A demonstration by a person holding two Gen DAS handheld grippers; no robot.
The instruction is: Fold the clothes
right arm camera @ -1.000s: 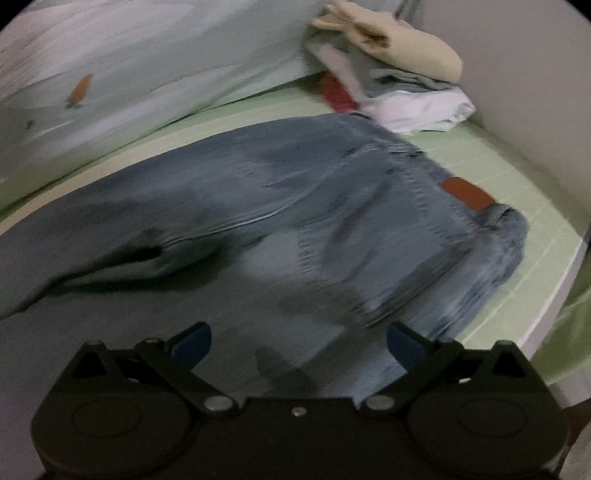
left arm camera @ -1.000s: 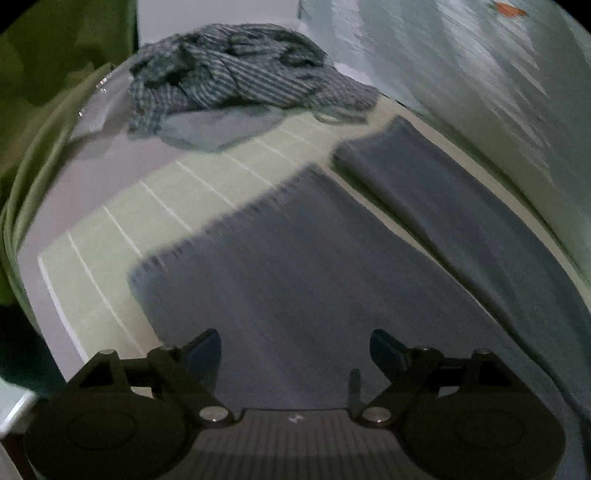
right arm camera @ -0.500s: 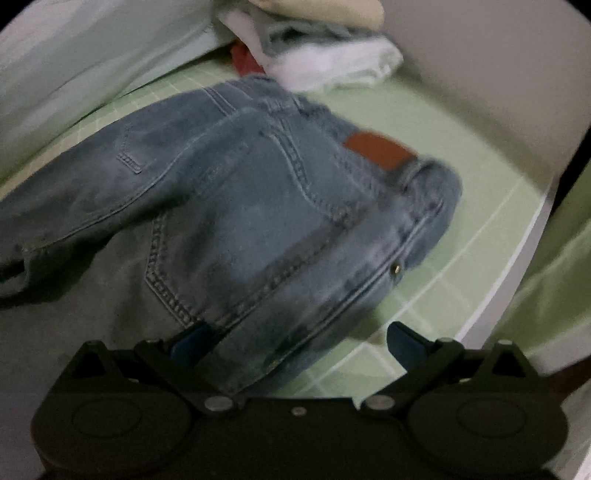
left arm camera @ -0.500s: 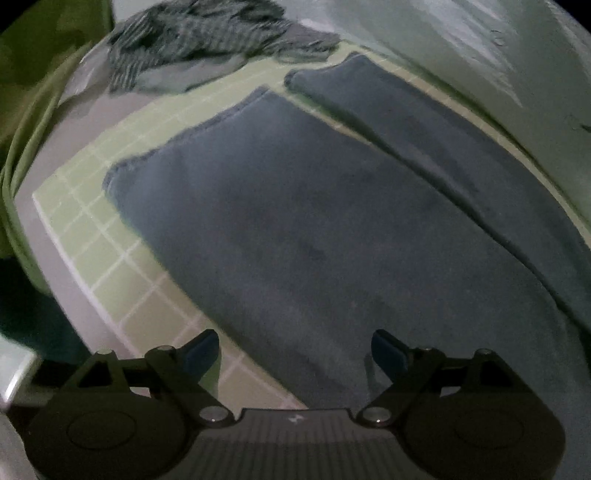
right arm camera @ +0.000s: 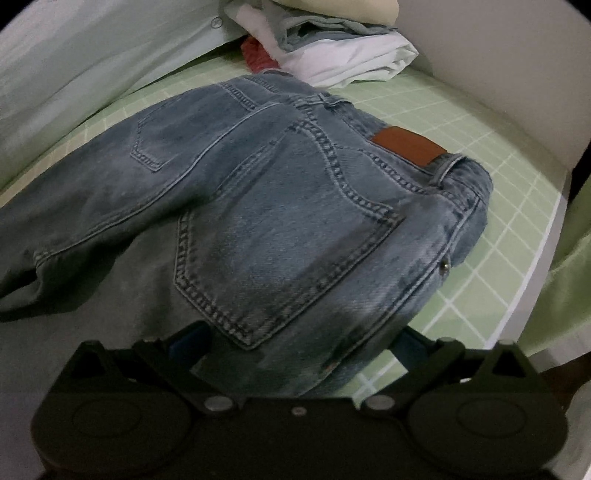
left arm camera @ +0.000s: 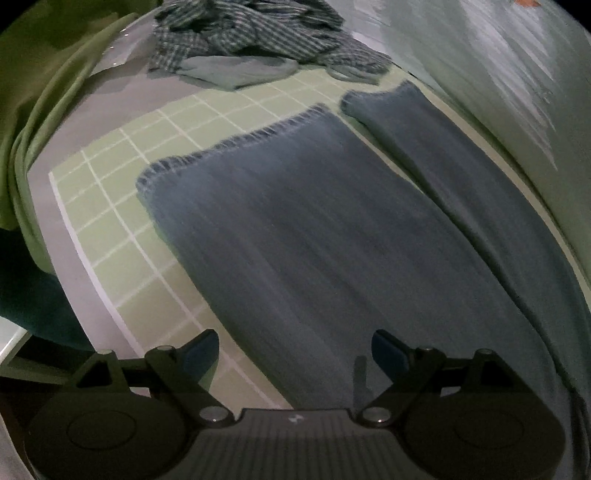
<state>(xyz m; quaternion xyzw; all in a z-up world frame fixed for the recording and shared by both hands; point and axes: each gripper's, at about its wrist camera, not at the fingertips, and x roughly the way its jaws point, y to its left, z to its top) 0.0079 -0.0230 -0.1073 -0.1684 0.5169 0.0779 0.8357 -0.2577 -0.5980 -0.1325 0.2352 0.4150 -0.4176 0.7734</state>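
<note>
two claws in view, both with fingers spread apart and nothing clamped. jeans (right arm camera: pixel 280 206) lie flat, back side up, on a bed with a green grid-pattern sheet (right arm camera: pixel 491 236). right claw (right arm camera: pixel 299 343) sits low at the seat end: the hip and back pocket bulge up between its blue fingertips (right arm camera: pixel 184 341), and the denim hides part of both tips, so i cannot tell if the fabric touches them. brown leather patch (right arm camera: pixel 408 146) sits on the waistband, which faces the far right edge of the bed. beyond the waistband, a stack of folded clothes (right arm camera: pixel 332 44) rests against the pale wall, a white piece lowest, a red bit showing at its left. left claw (left arm camera: pixel 295 354) hovers over the leg end: near leg (left arm camera: pixel 295 229) runs forward between its tips, frayed hem at the far end; second leg (left arm camera: pixel 454 177) lies beside it to the right, a strip of sheet between the hems. left view has motion blur. a crumpled plaid shirt (left arm camera: pixel 258 33) lies past the hems, apart from them. pale quilt (left arm camera: pixel 498 81) runs along the right, green fabric (left arm camera: pixel 44 92) hangs at the left edge.
</note>
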